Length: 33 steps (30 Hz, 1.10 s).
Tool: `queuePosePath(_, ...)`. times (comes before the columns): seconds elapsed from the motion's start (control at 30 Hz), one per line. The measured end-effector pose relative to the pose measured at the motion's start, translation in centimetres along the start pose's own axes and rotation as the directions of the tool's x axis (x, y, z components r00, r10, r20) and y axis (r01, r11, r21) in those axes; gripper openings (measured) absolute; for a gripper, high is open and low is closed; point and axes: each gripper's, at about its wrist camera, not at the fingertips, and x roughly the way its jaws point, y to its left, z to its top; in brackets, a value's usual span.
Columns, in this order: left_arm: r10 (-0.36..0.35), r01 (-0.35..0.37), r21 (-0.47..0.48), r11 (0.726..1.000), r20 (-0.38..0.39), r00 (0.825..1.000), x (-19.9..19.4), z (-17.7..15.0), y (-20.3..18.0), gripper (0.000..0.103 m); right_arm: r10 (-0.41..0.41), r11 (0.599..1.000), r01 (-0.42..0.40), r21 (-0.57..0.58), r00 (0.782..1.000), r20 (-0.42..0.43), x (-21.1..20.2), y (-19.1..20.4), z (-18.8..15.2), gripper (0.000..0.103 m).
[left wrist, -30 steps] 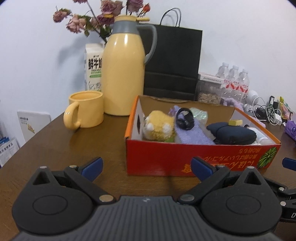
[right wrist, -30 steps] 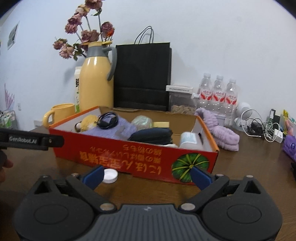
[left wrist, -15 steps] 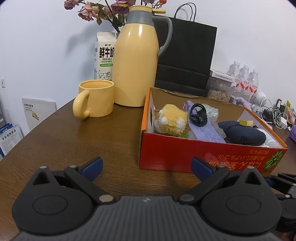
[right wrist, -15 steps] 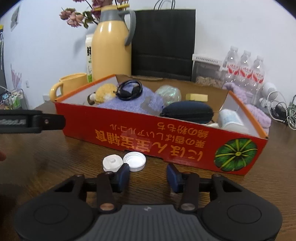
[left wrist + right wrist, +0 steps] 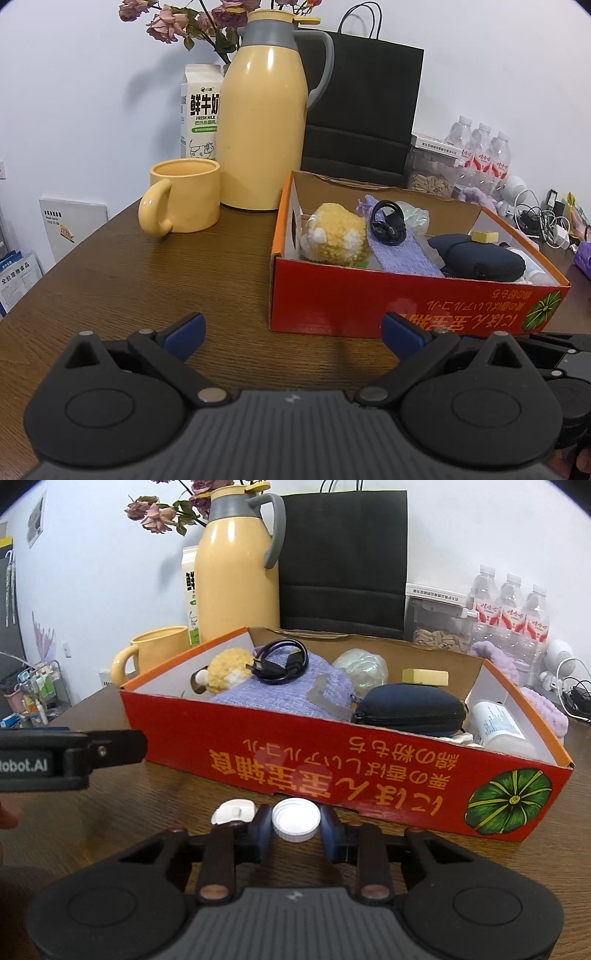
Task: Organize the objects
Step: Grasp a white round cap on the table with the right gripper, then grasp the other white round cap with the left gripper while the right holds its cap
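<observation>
Between the right gripper's (image 5: 295, 829) jaws sits a white cap (image 5: 295, 819), clamped.

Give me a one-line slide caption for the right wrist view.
Right gripper shut on a white bottle cap on the wooden table, before the red cardboard box.

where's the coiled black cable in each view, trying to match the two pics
Left wrist: coiled black cable sits centre-right, propped against the purple knit cloth, just right of the yellow plush.
Right wrist: the cable lies upper-centre, on top of the cloth.
Shared landmark: the red box holding it.
</observation>
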Motion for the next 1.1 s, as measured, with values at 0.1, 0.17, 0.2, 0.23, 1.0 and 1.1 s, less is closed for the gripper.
queuePosePath(0.1,0.001,-0.001,0.001,1.0,-0.001,1.0,0.0,0.0,0.0,0.103,-0.002,1.0,0.002,-0.004,1.0,0.025,-0.6,0.0,-0.2,0.027)
queuePosePath(0.17,0.0,0.0,0.001,1.0,-0.001,1.0,0.1,0.0,0.0,0.103,-0.01,1.0,0.011,-0.013,0.999,0.048,-1.2,0.1,-0.3,0.027)
queuePosePath(0.2,0.0,0.0,0.002,1.0,-0.001,1.0,0.1,-0.1,0.0,0.103,-0.014,1.0,0.015,-0.014,0.998,0.06,-1.5,0.1,-0.3,0.027)
queuePosePath(0.23,0.001,-0.001,0.003,1.0,-0.003,1.0,0.2,-0.1,0.0,0.103,-0.016,1.0,0.017,-0.012,0.997,0.074,-1.9,0.0,-0.3,0.027)
queuePosePath(1.0,-0.069,0.078,0.111,0.991,-0.083,0.994,1.9,-2.5,-5.8,0.103,-0.073,0.997,0.068,0.039,0.986,0.147,-6.7,-6.7,-2.6,0.027)
queuePosePath(1.1,-0.059,0.071,0.125,0.99,-0.099,0.993,2.5,-2.6,-6.8,0.103,-0.065,0.997,0.06,0.038,0.986,0.153,-6.9,-6.7,-2.7,0.027)
